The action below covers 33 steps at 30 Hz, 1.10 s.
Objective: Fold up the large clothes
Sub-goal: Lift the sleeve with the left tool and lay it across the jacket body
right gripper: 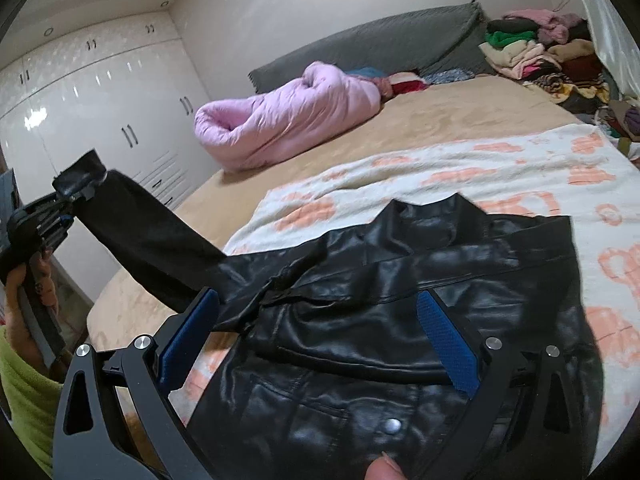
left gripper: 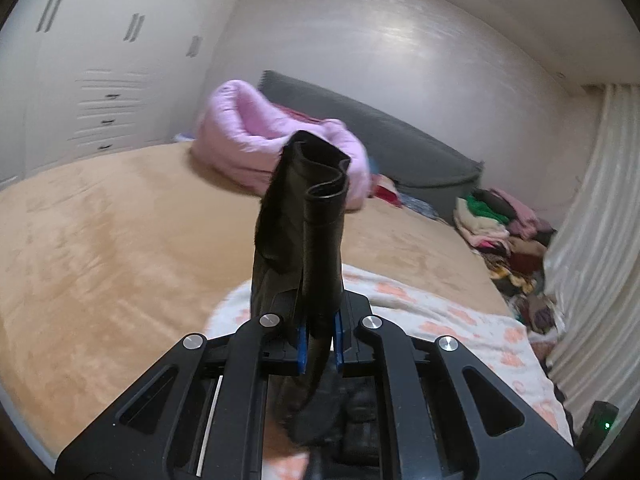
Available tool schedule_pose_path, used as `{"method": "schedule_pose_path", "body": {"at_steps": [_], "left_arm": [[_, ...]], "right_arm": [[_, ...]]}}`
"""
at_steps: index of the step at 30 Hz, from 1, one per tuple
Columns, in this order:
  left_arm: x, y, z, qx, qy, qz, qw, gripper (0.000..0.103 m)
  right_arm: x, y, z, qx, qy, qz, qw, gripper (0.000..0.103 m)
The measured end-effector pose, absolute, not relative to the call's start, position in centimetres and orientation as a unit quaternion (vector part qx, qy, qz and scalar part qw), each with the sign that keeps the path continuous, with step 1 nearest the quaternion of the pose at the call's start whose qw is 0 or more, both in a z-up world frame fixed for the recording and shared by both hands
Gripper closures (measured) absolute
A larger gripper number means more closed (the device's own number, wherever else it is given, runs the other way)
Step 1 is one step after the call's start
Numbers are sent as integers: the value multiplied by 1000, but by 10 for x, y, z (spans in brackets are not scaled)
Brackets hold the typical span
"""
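At nine o'clock in the right wrist view, the left gripper (right gripper: 70, 196) had its jaws clamped on the cuff of the sleeve (right gripper: 148, 236), lifting it clear of the bed (right gripper: 460, 120). The sleeve's long axis ran from that cuff down toward four o'clock, into the black leather jacket (right gripper: 400, 320), which lay flat on the patterned blanket (right gripper: 520, 160). The right gripper (right gripper: 320, 344) hovered directly over the jacket's body, jaws wide apart and empty, the nearer hand to the torso. One jacket, one raised sleeve, one pink duvet (right gripper: 288, 116), two grippers.
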State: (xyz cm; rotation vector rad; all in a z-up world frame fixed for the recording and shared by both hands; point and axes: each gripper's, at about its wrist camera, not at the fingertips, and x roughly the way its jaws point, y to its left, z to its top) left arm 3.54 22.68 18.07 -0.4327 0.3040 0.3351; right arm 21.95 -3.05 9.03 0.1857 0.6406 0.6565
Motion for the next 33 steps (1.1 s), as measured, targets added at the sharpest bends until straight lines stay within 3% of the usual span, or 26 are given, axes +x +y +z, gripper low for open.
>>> {"method": "schedule_pose_path", "body": {"at_steps": [18, 33], "left_arm": [[110, 83, 172, -127, 204, 33, 970, 100], [156, 15, 105, -94, 299, -30, 949, 100]], "right_arm": [[218, -133, 87, 177, 275, 251, 911, 4], [223, -204, 75, 239, 264, 188, 915, 4]]}}
